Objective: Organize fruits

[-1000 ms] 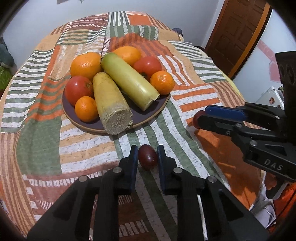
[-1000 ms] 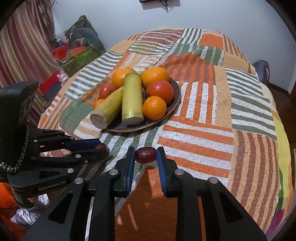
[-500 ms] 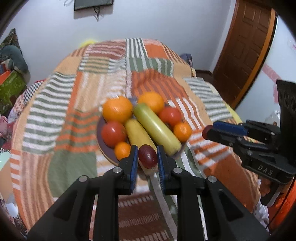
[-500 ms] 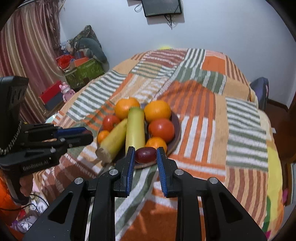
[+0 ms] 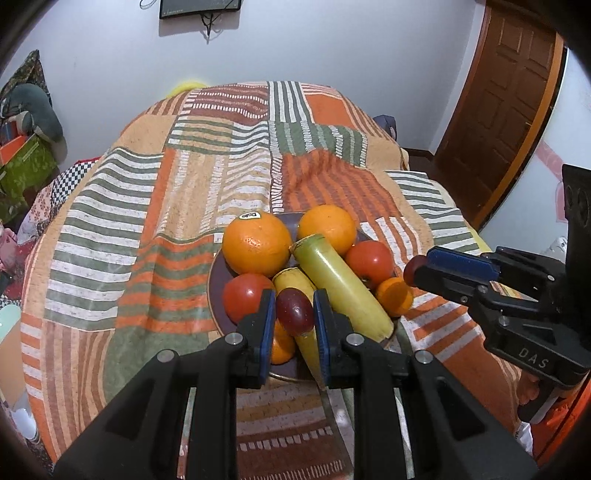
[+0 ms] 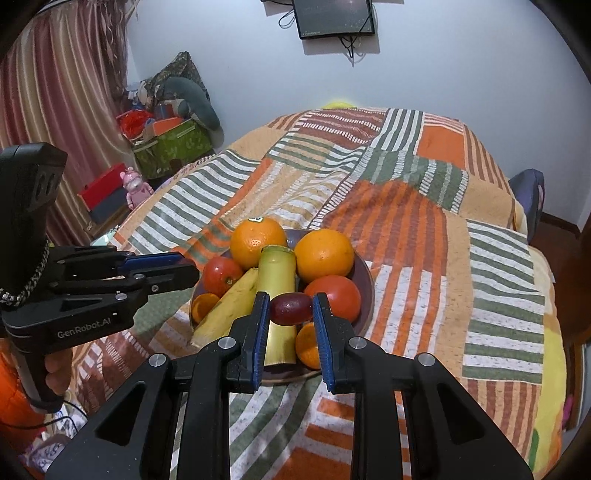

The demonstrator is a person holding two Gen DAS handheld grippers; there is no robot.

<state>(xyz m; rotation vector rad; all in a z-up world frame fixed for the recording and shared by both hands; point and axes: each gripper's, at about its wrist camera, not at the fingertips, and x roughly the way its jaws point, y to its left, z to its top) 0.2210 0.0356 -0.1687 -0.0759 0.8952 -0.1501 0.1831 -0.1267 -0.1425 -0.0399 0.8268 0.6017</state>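
left hand-held gripper (image 5: pixel 294 314) gripping plum (image 5: pixel 294 309)

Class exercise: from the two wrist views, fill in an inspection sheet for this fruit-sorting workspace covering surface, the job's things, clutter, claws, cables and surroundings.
Surface: striped patchwork cloth covers the table.
Job's things: dark plate holds two big oranges, tomatoes, small oranges and two long yellow-green stalks.
Clutter: nothing seen on the cloth besides the plate.
Claws: left claw is shut on a dark red fruit; right claw is shut on a second dark red fruit; both are above the plate's near side.
Cables: wires hang below the wall screen.
Surroundings: wooden door, striped curtain, green box, pink toy.
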